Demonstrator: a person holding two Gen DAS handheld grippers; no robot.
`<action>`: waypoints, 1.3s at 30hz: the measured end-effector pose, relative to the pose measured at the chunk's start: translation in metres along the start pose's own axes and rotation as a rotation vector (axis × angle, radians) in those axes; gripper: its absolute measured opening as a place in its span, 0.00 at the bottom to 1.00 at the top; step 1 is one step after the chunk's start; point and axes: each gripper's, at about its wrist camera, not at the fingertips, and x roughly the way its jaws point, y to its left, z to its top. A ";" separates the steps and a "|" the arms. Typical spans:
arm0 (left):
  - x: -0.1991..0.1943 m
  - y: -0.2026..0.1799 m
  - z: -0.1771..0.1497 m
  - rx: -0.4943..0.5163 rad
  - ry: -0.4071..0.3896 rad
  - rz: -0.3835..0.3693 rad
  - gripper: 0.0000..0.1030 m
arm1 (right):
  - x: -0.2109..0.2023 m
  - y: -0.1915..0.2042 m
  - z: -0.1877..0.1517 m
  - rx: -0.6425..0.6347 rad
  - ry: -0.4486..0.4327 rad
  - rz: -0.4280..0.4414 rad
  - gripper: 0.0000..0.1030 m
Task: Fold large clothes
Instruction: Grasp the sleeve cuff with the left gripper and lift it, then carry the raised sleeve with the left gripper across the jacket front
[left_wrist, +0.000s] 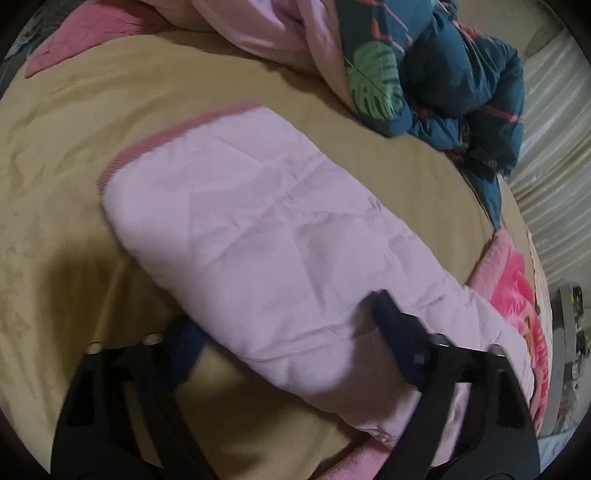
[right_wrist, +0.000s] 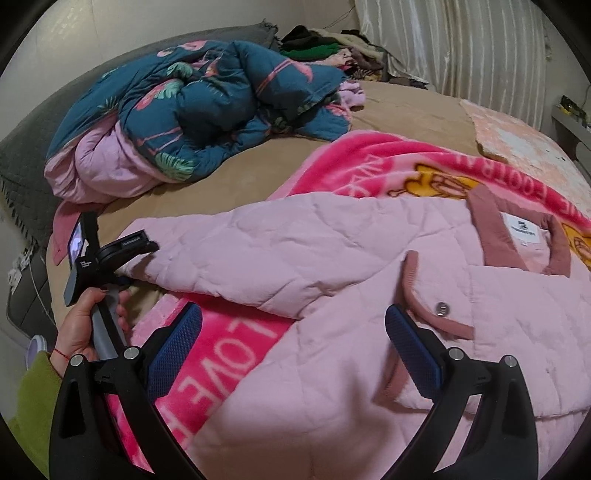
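Left hand-held gripper (left_wrist: 284, 325) straddles the sleeve (left_wrist: 258, 229); only the right view shows the collar (right_wrist: 517, 236).

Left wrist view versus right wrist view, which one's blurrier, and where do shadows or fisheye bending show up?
Left wrist view: softer, motion-smeared across the pink jacket sleeve and left gripper, with a dark shadow on the tan sheet at lower left. Right wrist view: sharper, collar label readable, right gripper crisp; curtain and bed edges bow near the dark round rim.
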 end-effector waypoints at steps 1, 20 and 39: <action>-0.002 0.003 0.001 -0.014 -0.009 -0.001 0.45 | -0.001 -0.003 0.000 0.008 -0.002 -0.004 0.96; -0.165 -0.092 -0.017 0.238 -0.310 -0.420 0.08 | -0.054 -0.063 -0.022 0.148 -0.084 -0.065 0.96; -0.212 -0.161 -0.072 0.477 -0.303 -0.622 0.08 | -0.124 -0.111 -0.051 0.247 -0.172 -0.110 0.96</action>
